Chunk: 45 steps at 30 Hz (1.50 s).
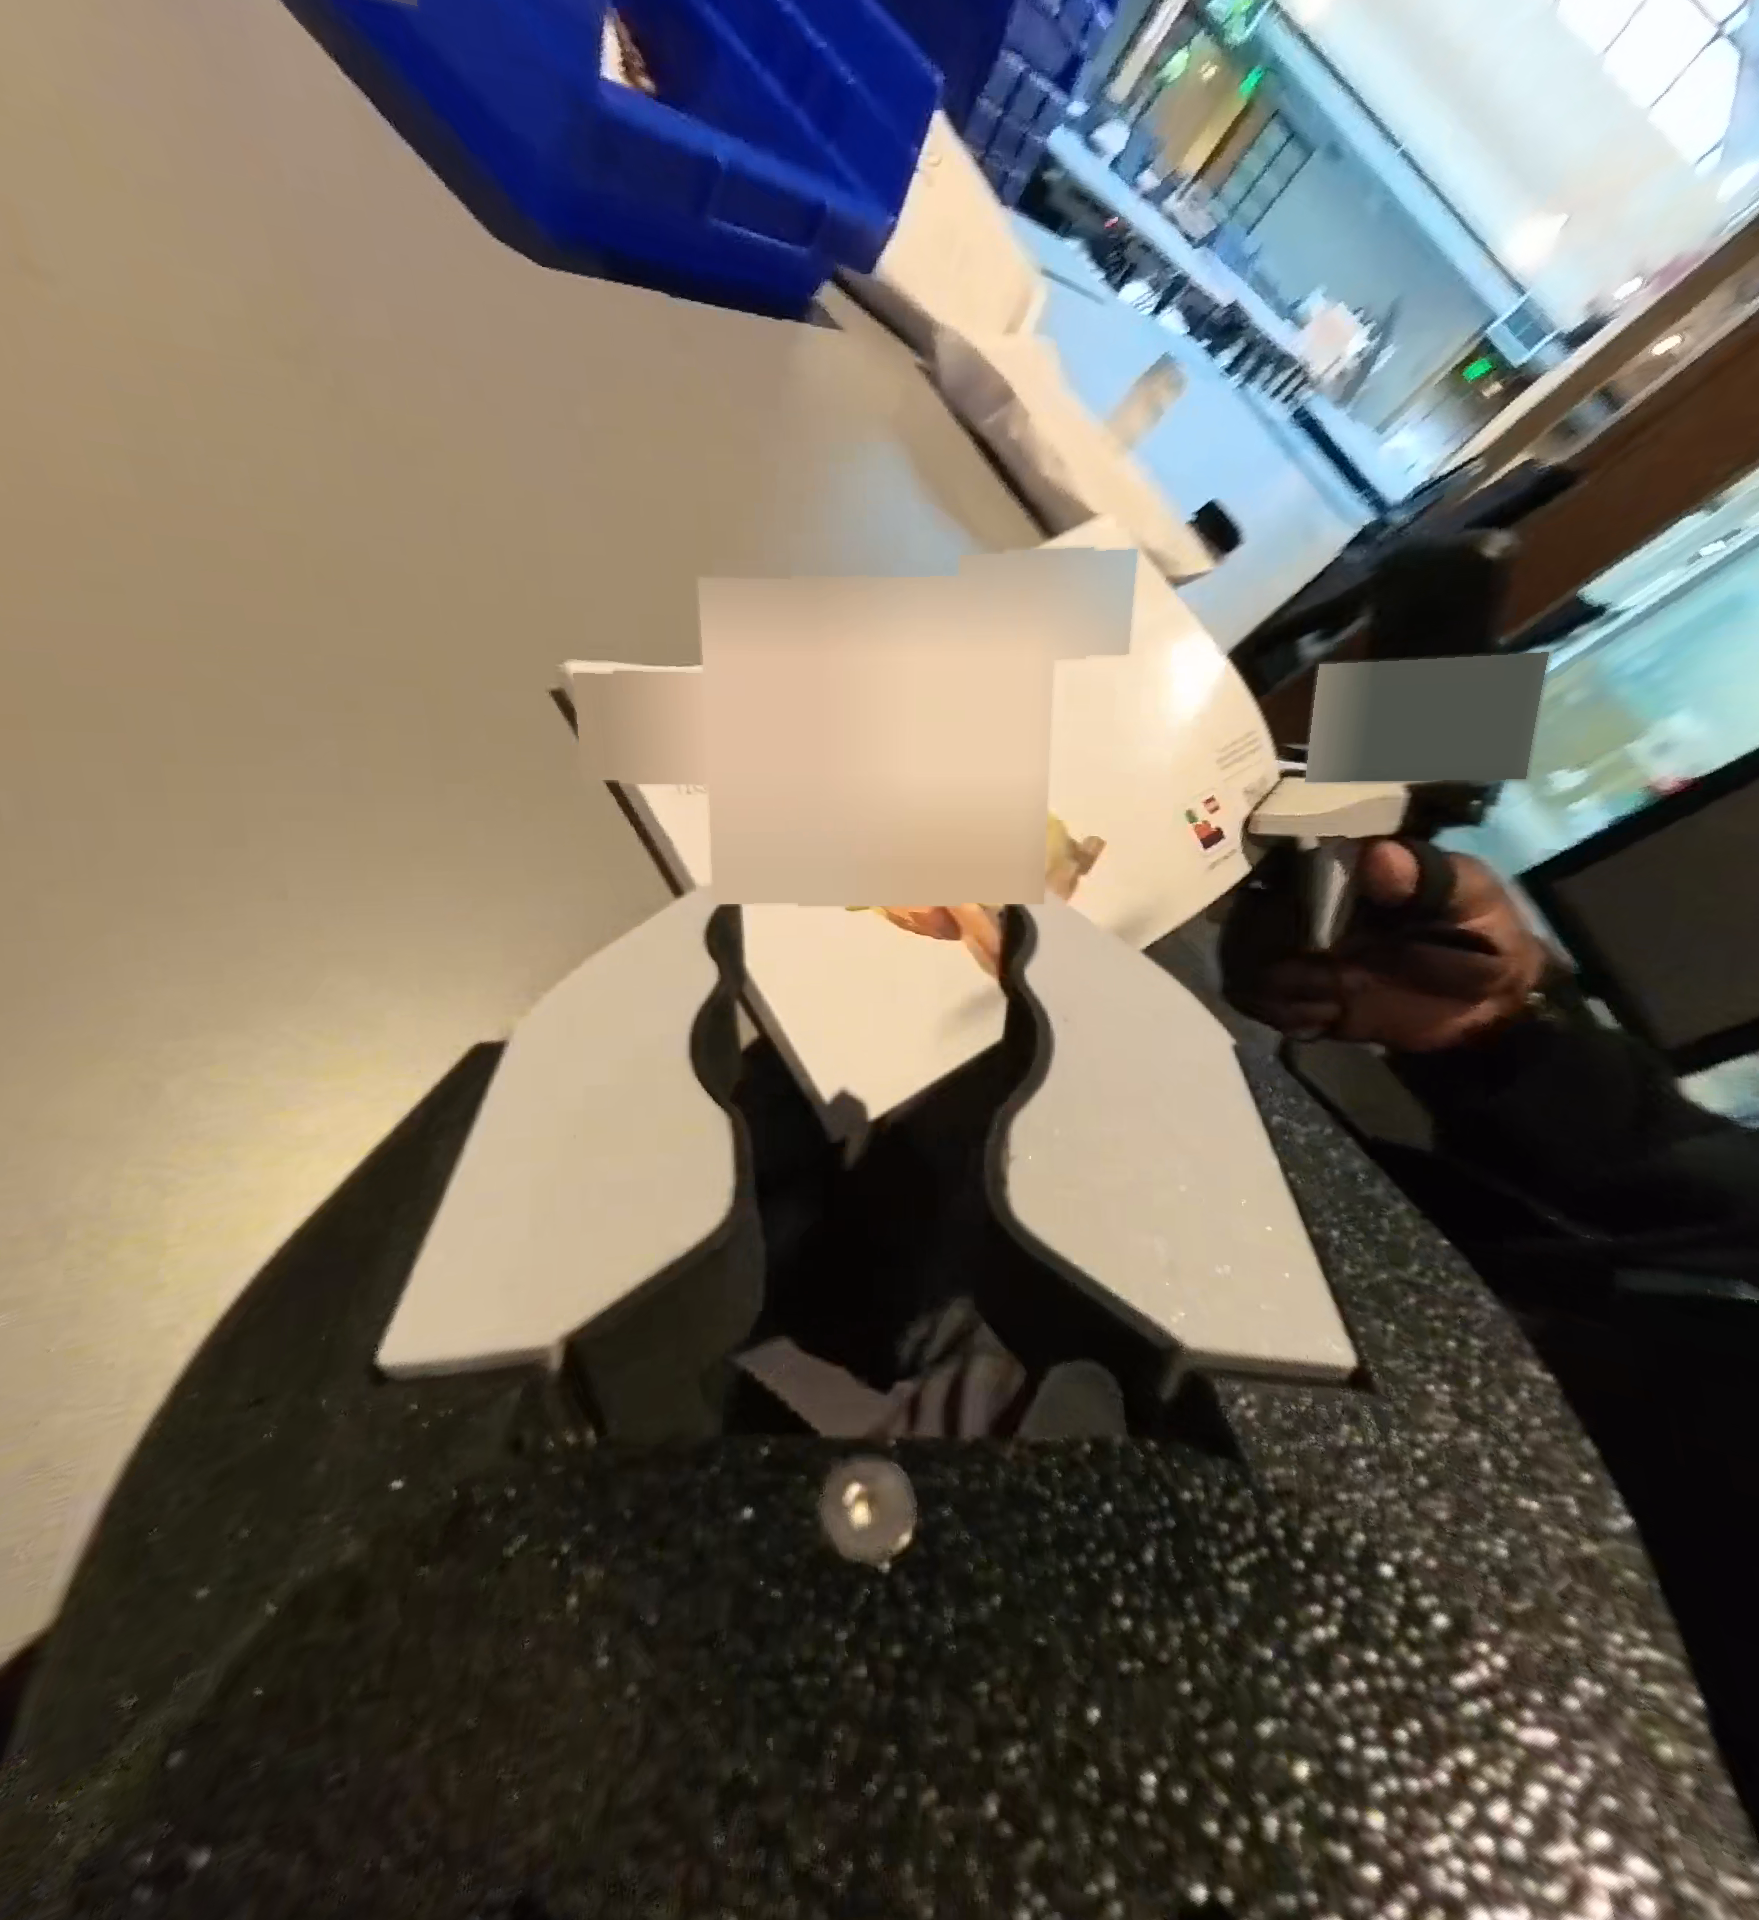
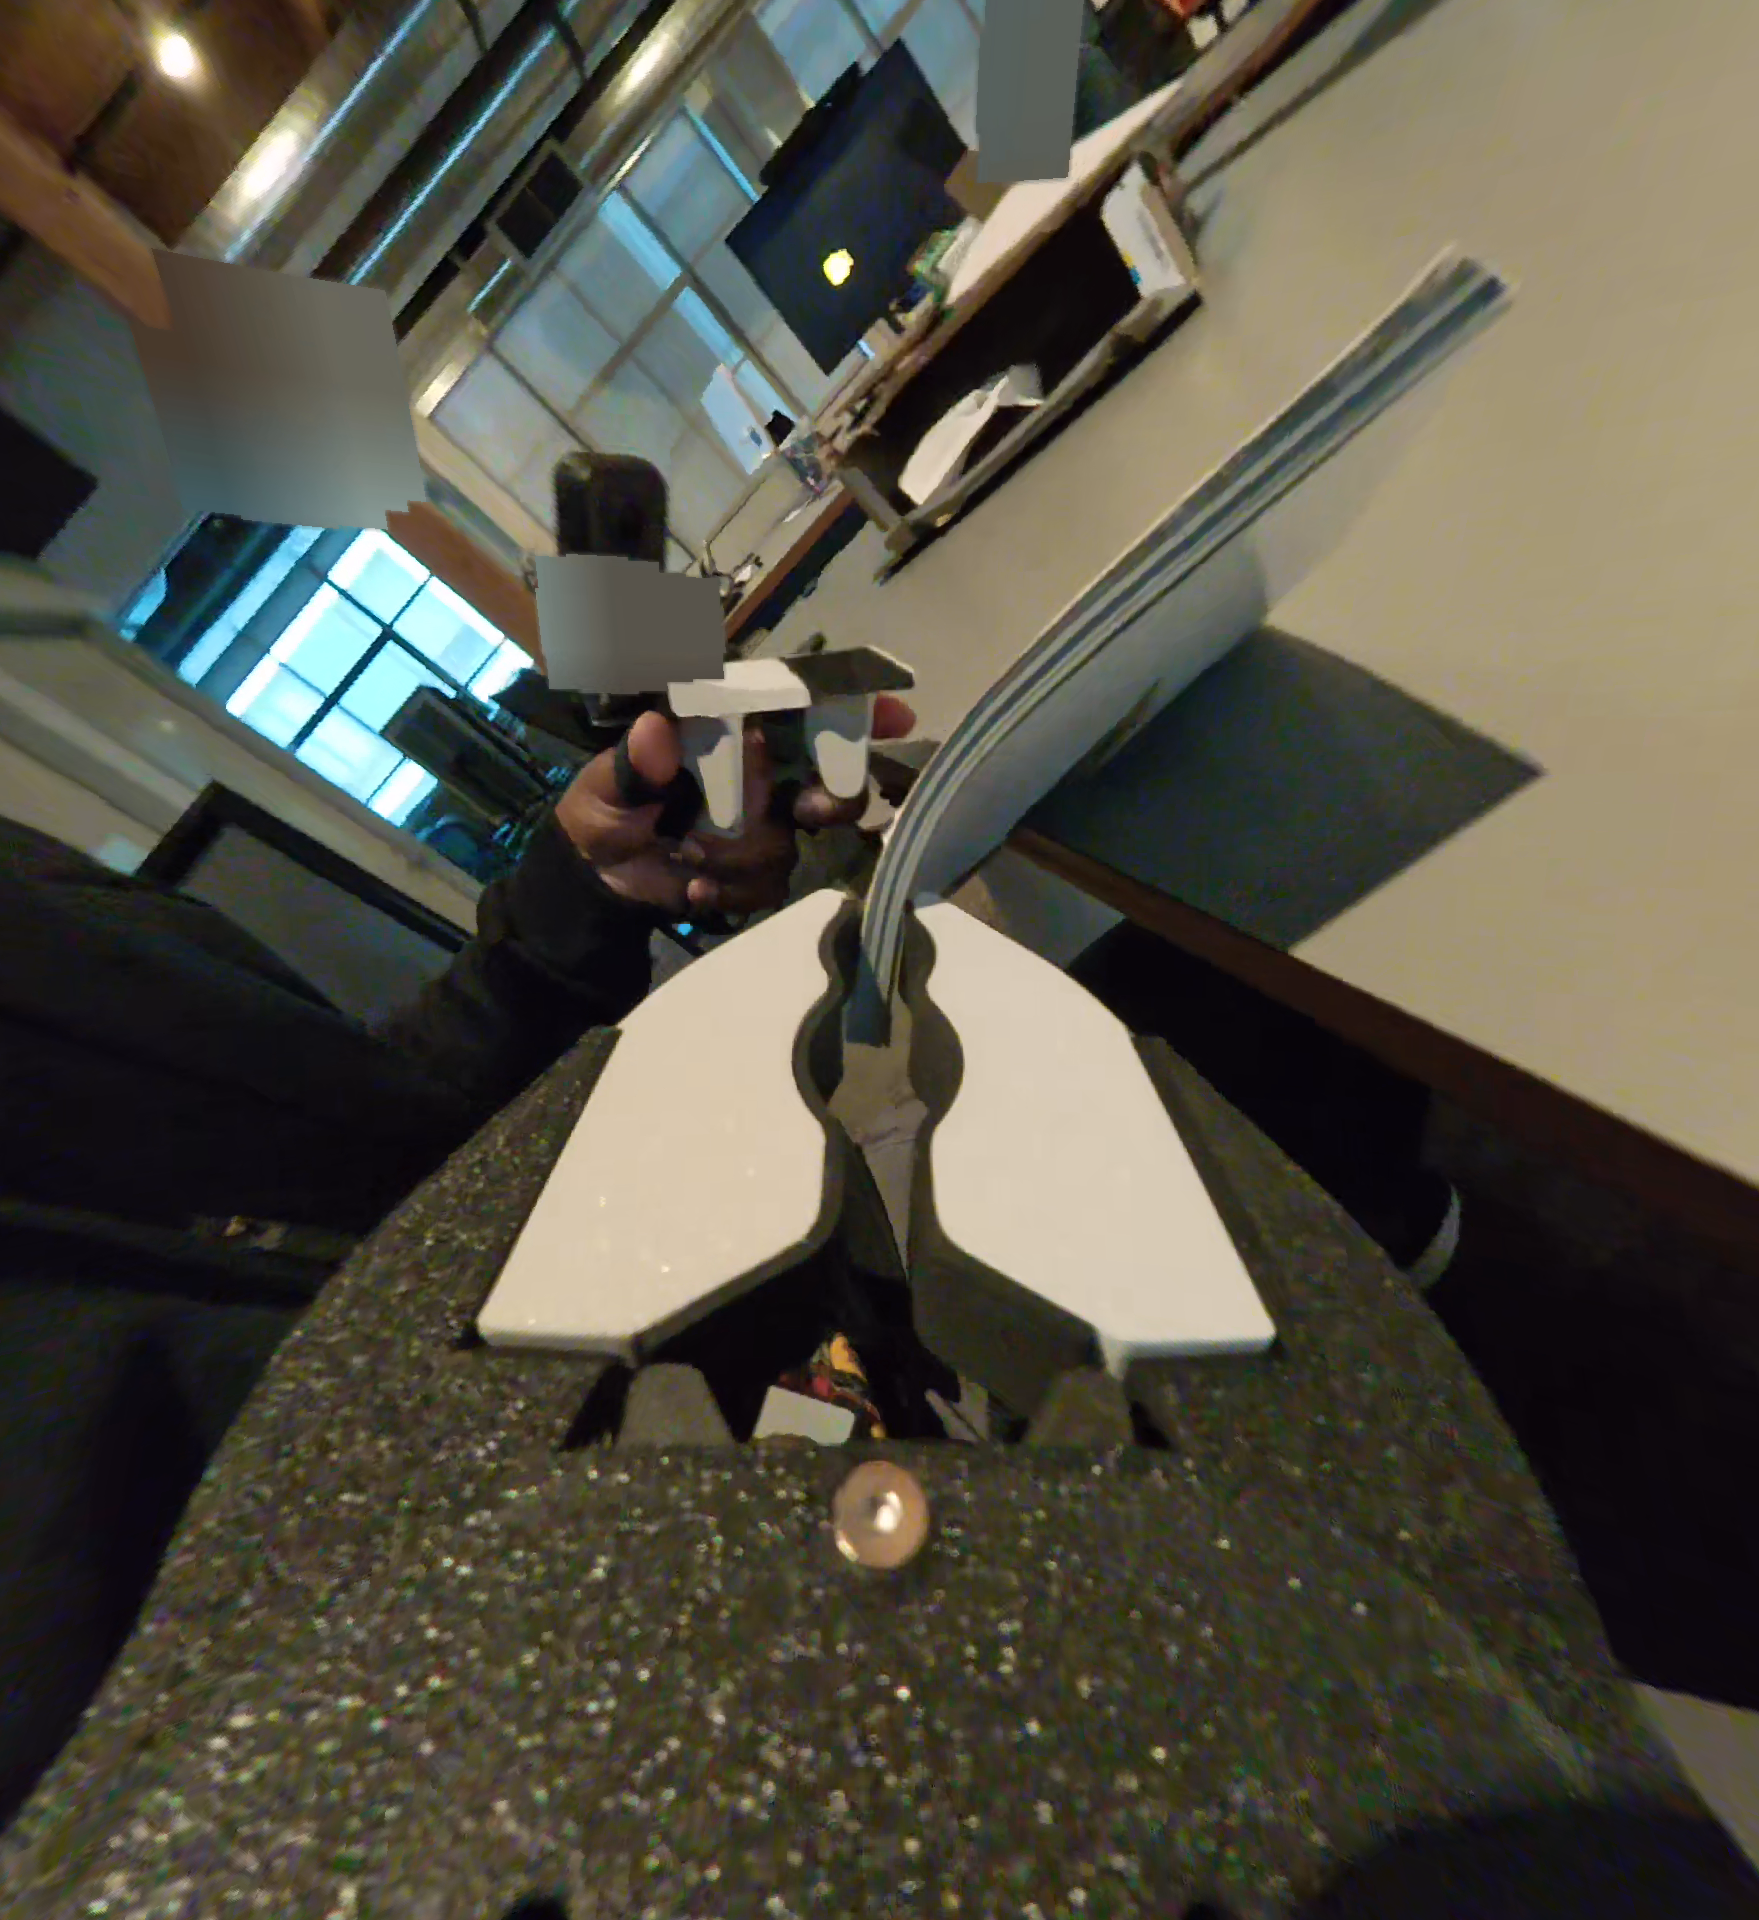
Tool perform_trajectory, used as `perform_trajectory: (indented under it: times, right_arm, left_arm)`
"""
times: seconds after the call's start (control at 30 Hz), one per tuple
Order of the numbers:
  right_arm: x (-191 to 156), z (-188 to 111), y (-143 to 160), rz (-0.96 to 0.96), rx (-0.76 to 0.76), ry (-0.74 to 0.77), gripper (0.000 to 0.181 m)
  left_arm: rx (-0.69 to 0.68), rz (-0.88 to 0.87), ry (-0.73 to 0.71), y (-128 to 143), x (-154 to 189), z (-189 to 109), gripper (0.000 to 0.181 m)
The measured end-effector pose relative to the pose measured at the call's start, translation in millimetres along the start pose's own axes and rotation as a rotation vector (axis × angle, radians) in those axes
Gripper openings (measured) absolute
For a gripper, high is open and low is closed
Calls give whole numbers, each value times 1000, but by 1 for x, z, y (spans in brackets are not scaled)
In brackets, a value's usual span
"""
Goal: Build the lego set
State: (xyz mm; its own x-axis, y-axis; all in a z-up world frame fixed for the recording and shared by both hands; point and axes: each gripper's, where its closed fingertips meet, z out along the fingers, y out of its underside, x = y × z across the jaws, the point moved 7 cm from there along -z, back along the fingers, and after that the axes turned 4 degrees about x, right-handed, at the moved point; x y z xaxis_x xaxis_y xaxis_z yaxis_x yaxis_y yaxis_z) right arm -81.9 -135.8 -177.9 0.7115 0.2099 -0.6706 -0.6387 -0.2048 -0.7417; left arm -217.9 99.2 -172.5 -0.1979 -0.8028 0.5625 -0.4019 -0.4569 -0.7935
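A white instruction booklet [image 1: 1145, 727] is lifted off the pale table [image 1: 179, 520], partly under a blurred patch. My right gripper [image 2: 880, 914] is shut on the booklet's lower edge [image 2: 1114, 665], which shows edge-on as stacked pages curving up and to the right. In the left wrist view the right gripper [image 1: 1270, 831] pinches the booklet's far right edge. My left gripper [image 1: 864, 925] is open, and a corner of the booklet lies in the gap between its fingers. In the right wrist view the left gripper [image 2: 781, 790] sits just left of the booklet, jaws apart. No bricks show.
A blue bin [image 1: 646, 135] stands at the back of the table, with white bags [image 1: 958, 291] to its right. A dark grey sheet [image 2: 1301, 769] lies under the booklet near the brown table edge [image 2: 1374, 1039]. A black tray [image 2: 1010, 343] sits farther along. Tip to tip, the grippers are about 15 cm apart.
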Motion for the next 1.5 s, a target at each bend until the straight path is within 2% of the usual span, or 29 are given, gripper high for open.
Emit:
perform_trajectory:
  times: [0.17,0.47,0.6,0.9,1.07,1.23,1.5]
  right_arm:
    - [-19,-6,-19,-141,-34,-93,7]
    - [-44,-12,-51,-400,-85,-257,8]
    - [-47,-13,-58,-463,-90,-337,8]
    - [-70,-9,-91,-524,-115,-549,8]
    - [-88,-5,-102,-553,-137,-660,8]
    - [-94,1,-100,-566,-138,-705,9]
    - [-100,-5,-97,-568,-95,-745,9]
  left_arm:
    - [64,-125,131,5,9,4,42]
    - [86,-220,201,20,12,10,43]
    - [143,-304,284,27,15,13,40]
    - [206,-440,474,50,28,28,38]
    - [320,-498,613,43,36,32,39]
    - [365,-521,695,37,44,36,43]
    - [340,-521,702,39,52,49,40]
